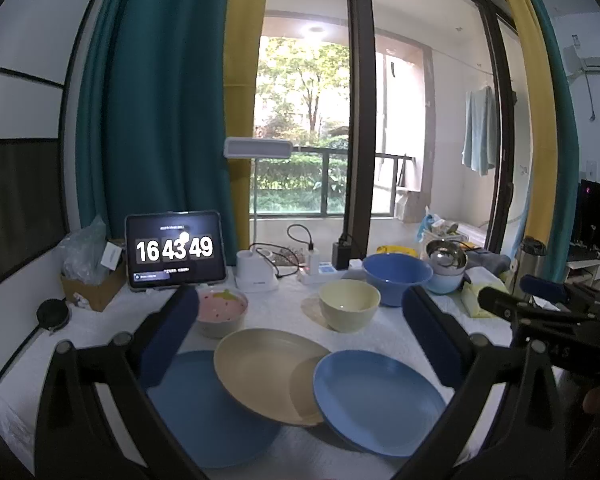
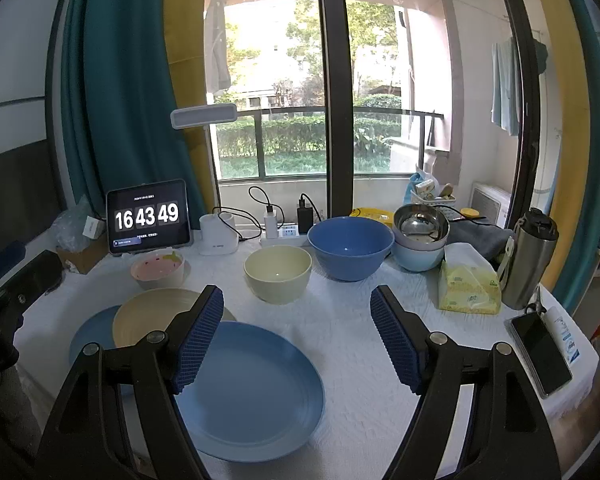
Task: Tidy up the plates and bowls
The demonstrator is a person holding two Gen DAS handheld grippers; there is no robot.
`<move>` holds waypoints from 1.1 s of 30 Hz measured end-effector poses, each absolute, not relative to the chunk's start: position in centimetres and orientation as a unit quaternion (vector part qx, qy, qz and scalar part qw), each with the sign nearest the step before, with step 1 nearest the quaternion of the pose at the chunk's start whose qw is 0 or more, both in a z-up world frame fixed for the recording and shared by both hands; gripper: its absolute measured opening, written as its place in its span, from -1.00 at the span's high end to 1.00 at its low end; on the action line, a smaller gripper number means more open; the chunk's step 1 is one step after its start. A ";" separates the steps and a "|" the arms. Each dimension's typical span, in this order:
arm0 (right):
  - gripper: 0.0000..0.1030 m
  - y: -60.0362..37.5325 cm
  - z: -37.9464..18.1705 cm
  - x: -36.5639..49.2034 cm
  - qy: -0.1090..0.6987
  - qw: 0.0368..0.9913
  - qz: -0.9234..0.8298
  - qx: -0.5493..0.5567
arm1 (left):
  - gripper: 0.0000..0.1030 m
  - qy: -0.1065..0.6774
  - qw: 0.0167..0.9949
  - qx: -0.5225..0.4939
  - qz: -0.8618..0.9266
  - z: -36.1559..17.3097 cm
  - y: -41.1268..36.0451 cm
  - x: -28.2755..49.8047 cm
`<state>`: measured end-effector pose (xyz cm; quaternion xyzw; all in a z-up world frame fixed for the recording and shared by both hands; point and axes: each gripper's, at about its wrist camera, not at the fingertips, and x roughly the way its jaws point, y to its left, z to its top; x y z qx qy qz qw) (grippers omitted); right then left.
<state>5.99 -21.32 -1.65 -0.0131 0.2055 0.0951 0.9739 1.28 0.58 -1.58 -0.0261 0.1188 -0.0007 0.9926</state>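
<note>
So nothing's really been sorted yet as far as I can tell. Both grippers are just hovering over the white-covered surface point(image 2: 340, 320) with nothing in them: the left gripper point(image 1: 300, 332) has its fingers spread wide, and the right gripper point(image 2: 296, 336) is the same, wide apart and empty. Up front there are three plates in a loose overlapping row: a blue plate point(image 2: 252, 392) nearest the right gripper, a beige plate point(image 1: 268, 376) leaning across the middle with one edge propped on its neighbour so it sits tilted, and another blue plate point(image 1: 204, 412) partly under it on the left. Round plates, so no real long axis, all face up. Behind them the bowls are all standing mouth-up: a pink strawberry bowl point(image 2: 158, 268) near the tablet clock point(image 2: 148, 218), a cream bowl point(image 2: 278, 274) in the middle, a big blue bowl point(image 2: 350, 246) just beside it, and a steel bowl point(image 2: 420, 220) already nested in a pale blue bowl point(image 2: 418, 258). My guess: the plates need stacking properly and the loose bowls still need nesting, so basically it's all left to do.
</note>
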 end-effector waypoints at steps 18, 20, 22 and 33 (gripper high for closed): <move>-0.53 -21.6 -1.8 6.2 0.210 0.973 0.097 -0.010 | -0.99 0.120 0.992 -0.023 -0.002 -1.6 0.2 1.4; -0.53 -21.5 -1.8 6.2 0.210 0.973 0.096 -0.010 | -0.99 0.121 0.992 -0.022 -0.001 -1.7 0.2 1.4; -0.53 -21.6 -1.8 6.2 0.210 0.973 0.097 -0.009 | -0.99 0.121 0.992 -0.023 -0.001 -1.6 0.2 1.5; -0.53 -21.5 -1.7 6.5 0.211 0.973 0.098 -0.009 | -0.99 0.120 0.992 -0.023 -0.001 -1.6 0.2 1.5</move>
